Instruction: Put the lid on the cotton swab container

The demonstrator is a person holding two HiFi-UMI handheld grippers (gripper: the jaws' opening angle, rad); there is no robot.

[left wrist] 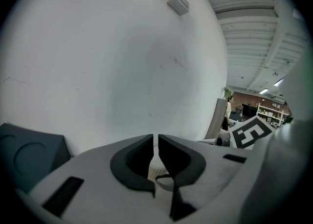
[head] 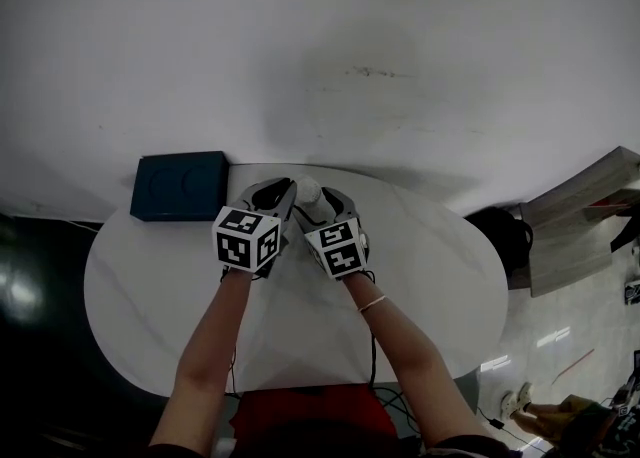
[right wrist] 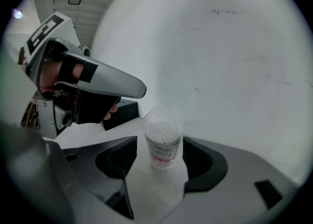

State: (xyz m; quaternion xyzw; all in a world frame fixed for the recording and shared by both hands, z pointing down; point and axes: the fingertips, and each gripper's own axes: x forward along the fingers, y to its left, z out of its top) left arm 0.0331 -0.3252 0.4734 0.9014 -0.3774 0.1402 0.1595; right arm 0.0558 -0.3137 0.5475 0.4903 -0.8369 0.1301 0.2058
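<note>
Two grippers are held side by side over the far edge of a white round table [head: 150,286], close to a white wall [head: 300,46]. The cotton swab container [right wrist: 163,145] is stood upright on the table between the jaws of the right gripper [right wrist: 160,140]. Those jaws are spread wide, and a gap is left on each side of the container, so nothing is gripped. The container is packed with white swab tips, and a label with a pink band is wrapped around its side. Print is carried on the label, but it is too small to be read. A hazy clear cap seems to be seated over the swab tips; this cannot be told for certain.

The left gripper [left wrist: 156,140] is raised beside it and tilted toward the wall. Its jaws are drawn together until only a thin slit is left. A pale ribbed piece is seen low in that slit, and it cannot be identified.

Black-and-white square markers are carried on the cube [head: 246,238] of each gripper; no words are printed on them. A dark blue box [head: 180,186] is set at the table's far left edge, just beside the left gripper.
</note>
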